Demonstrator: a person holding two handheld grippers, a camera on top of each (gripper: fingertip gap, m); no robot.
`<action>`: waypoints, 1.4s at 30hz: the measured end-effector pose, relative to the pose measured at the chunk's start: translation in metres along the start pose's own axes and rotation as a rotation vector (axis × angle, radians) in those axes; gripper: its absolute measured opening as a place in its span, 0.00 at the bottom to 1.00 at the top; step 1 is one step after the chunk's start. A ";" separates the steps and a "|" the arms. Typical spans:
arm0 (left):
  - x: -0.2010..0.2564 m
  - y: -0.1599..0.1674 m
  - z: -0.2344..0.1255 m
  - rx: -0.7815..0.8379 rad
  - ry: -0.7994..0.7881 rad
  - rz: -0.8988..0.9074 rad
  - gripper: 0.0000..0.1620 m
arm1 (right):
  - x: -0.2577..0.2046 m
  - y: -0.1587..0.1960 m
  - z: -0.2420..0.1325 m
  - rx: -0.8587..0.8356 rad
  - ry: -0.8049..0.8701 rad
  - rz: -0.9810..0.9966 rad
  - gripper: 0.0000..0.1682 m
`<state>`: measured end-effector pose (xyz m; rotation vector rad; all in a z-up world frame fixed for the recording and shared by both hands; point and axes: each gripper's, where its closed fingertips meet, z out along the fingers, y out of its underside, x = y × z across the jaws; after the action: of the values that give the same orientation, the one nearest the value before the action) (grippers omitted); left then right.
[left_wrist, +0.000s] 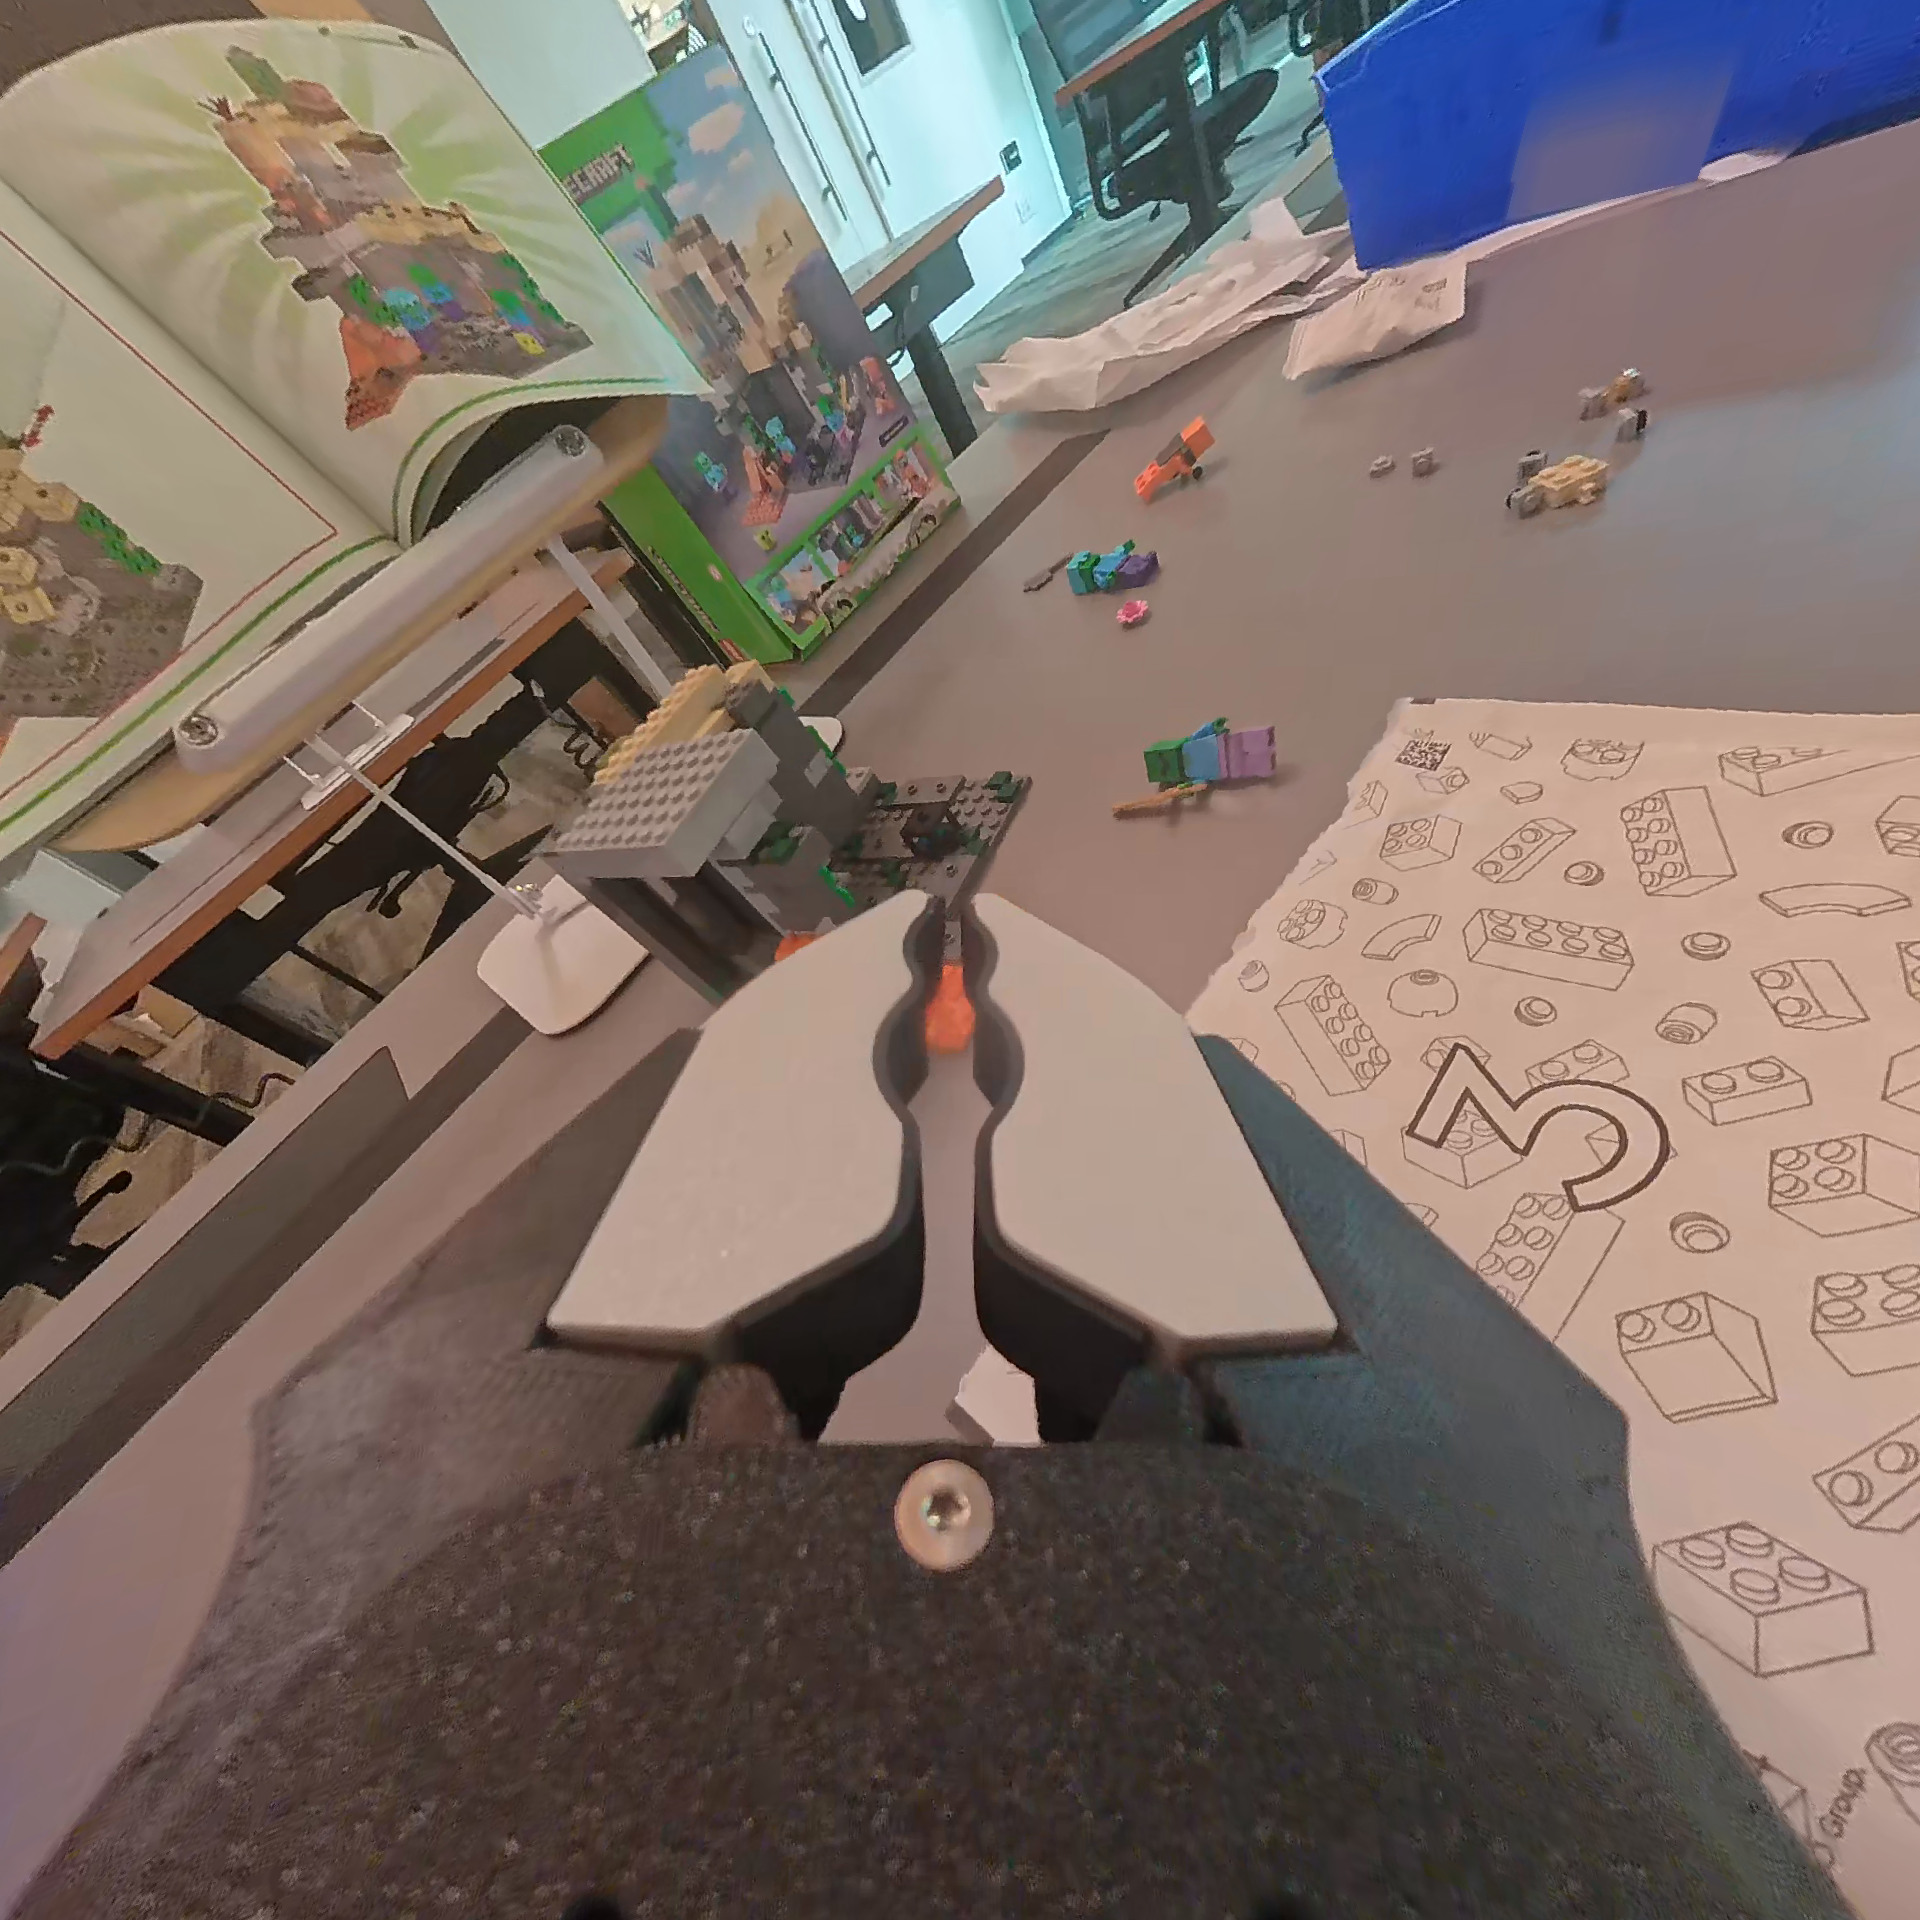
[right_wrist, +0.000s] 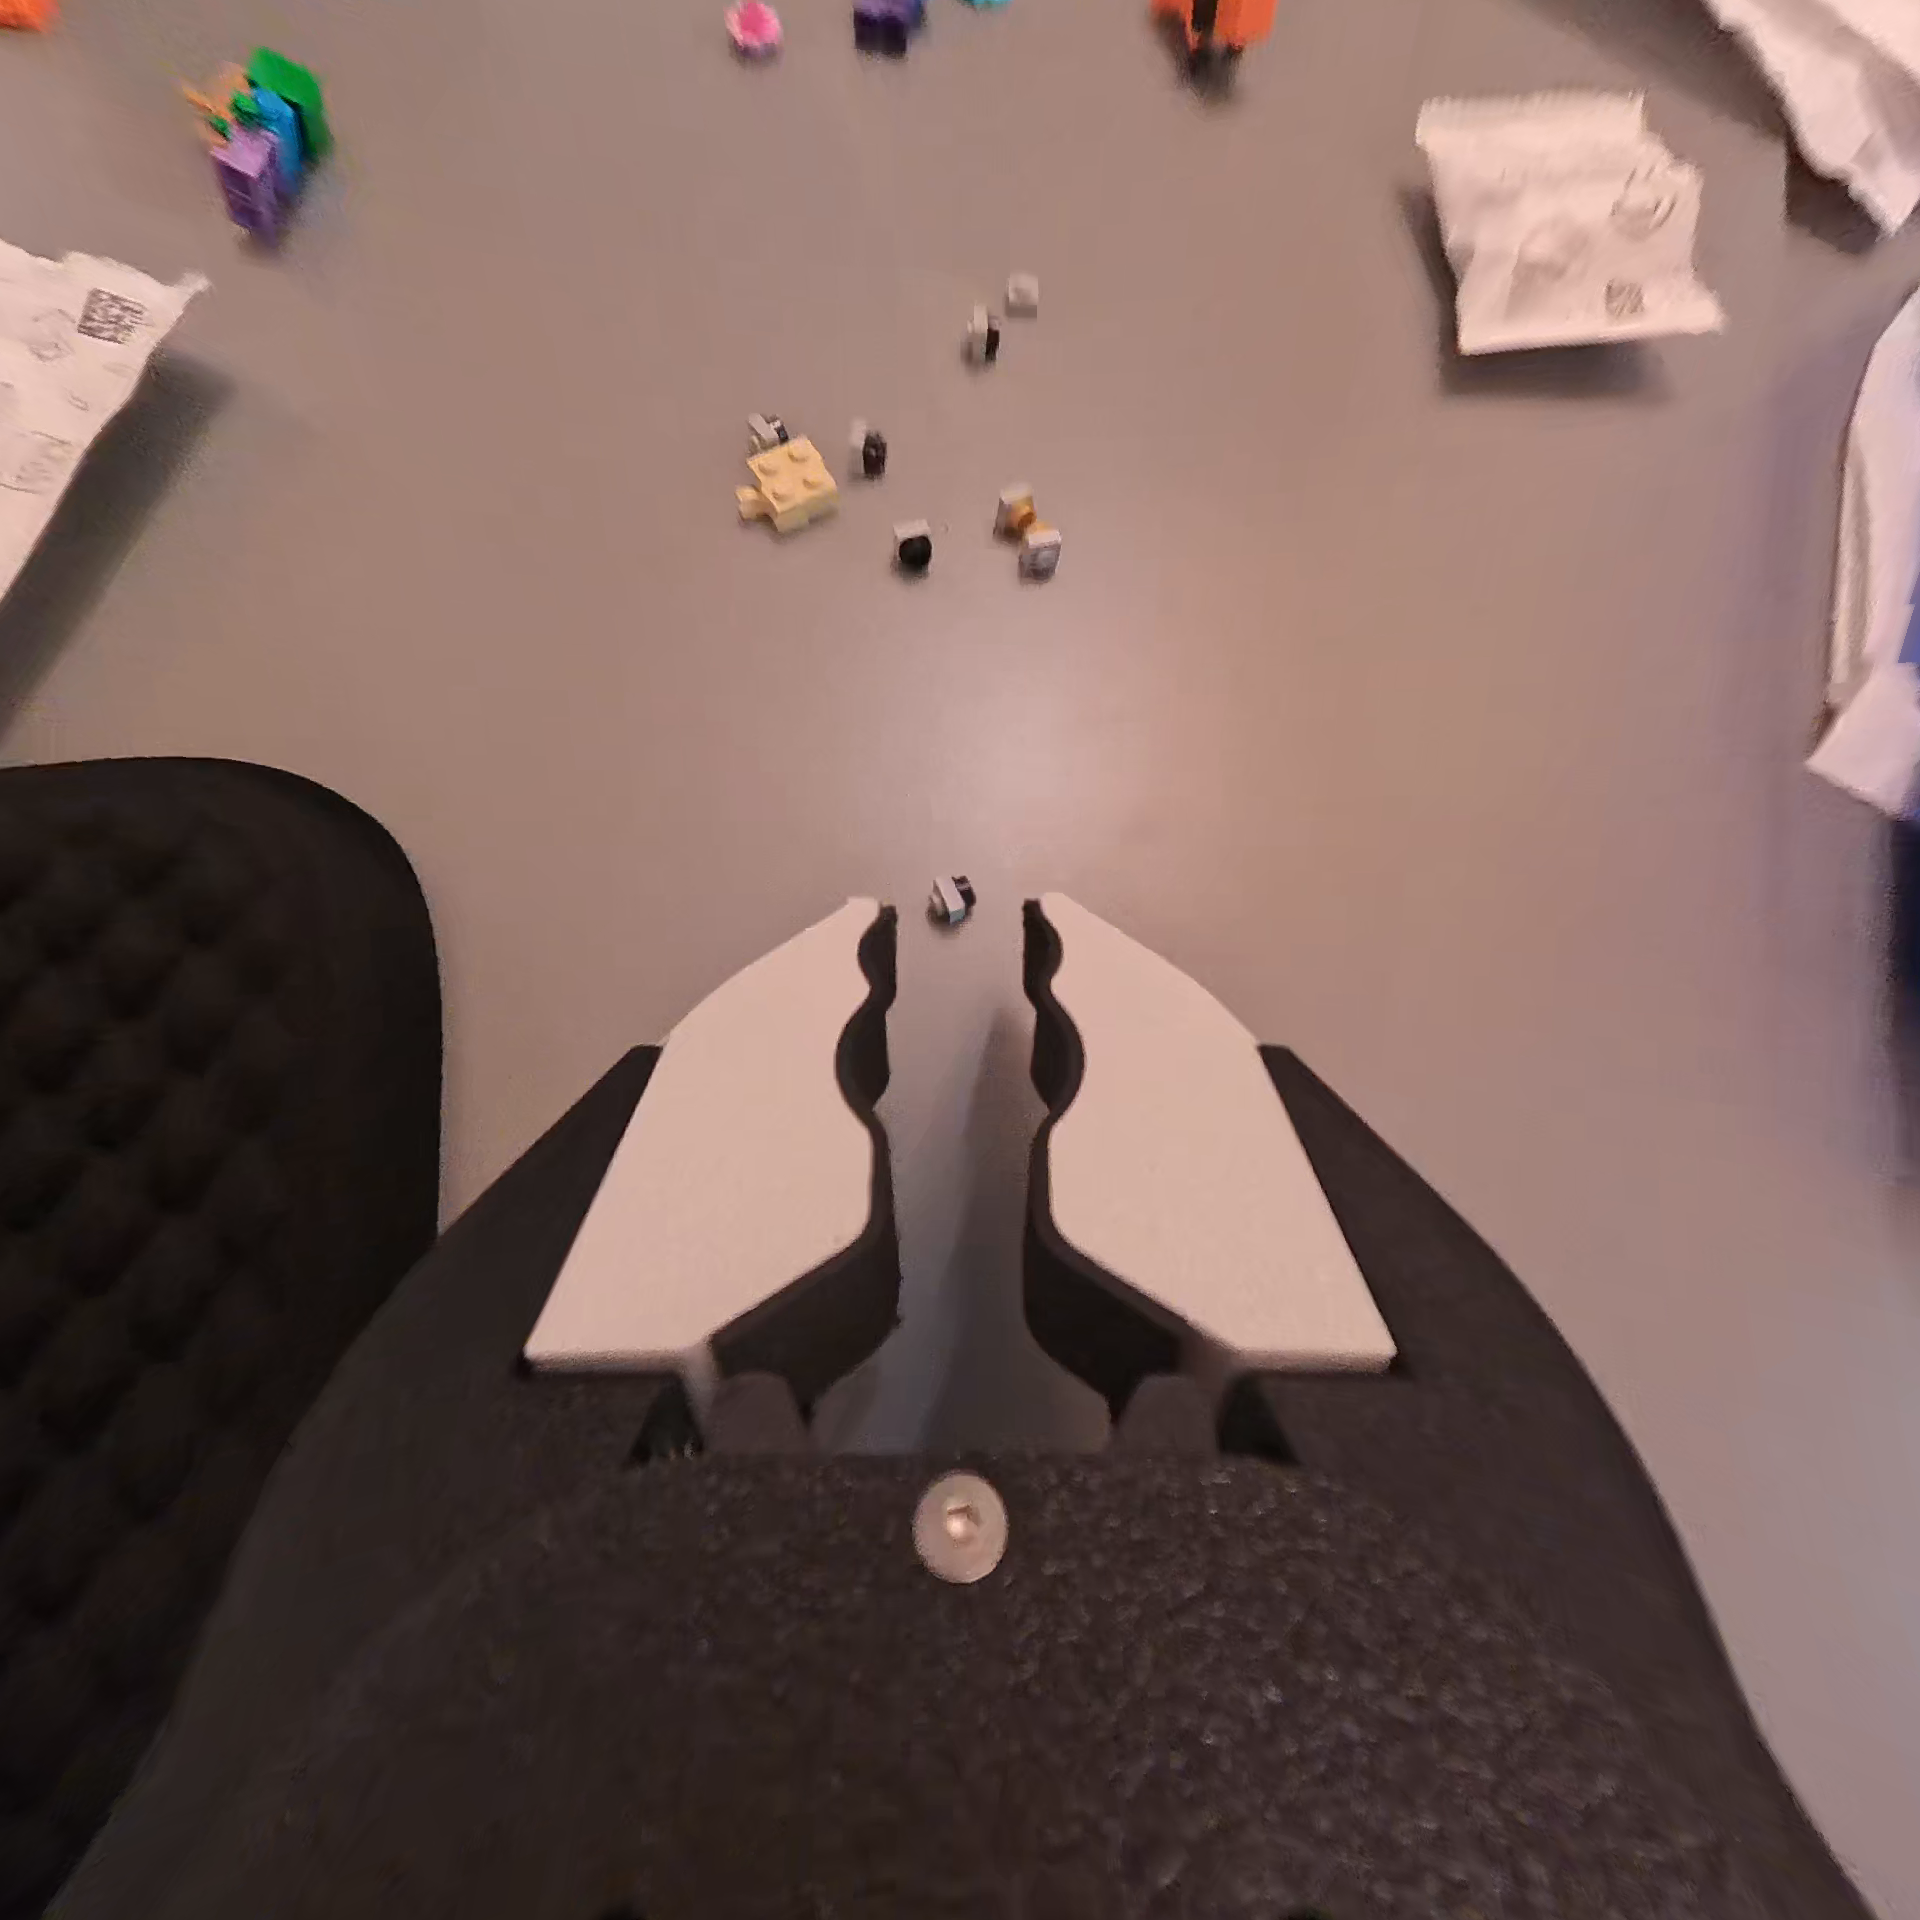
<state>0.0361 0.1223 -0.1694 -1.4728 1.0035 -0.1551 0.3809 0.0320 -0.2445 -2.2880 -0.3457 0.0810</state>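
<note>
Pinching a dark plate's (left_wrist: 951, 940) edge, left tool (left_wrist: 951, 914); right tool (right_wrist: 958, 909) spread by grey-black stud (right_wrist: 951, 900).

An office, by the look of it: long brown-topped desks (left_wrist: 914, 234) and black swivel chairs (left_wrist: 1174, 135) stand behind the grey tabletop (left_wrist: 1455, 582); glass doors with bar handles (left_wrist: 831, 114) line the far wall.

Grey table (left_wrist: 1351, 582), wooden desks (left_wrist: 925, 239), office chairs (left_wrist: 1174, 114), white doors (left_wrist: 821, 94)
</note>
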 end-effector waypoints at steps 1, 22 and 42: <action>0.001 0.000 0.000 -0.001 0.001 0.002 0.01 | -0.001 0.001 0.002 -0.013 -0.003 0.026 0.13; 0.006 0.002 -0.010 -0.008 -0.013 0.040 0.00 | -0.033 -0.027 0.040 -0.041 -0.057 -0.012 0.05; 0.029 0.000 -0.008 0.028 0.132 -0.022 0.05 | -0.192 -0.111 0.039 0.301 -0.404 -0.506 0.05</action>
<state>0.0486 0.0972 -0.1808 -1.4634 1.0872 -0.2845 0.1659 0.0785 -0.1989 -1.8182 -1.0371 0.3154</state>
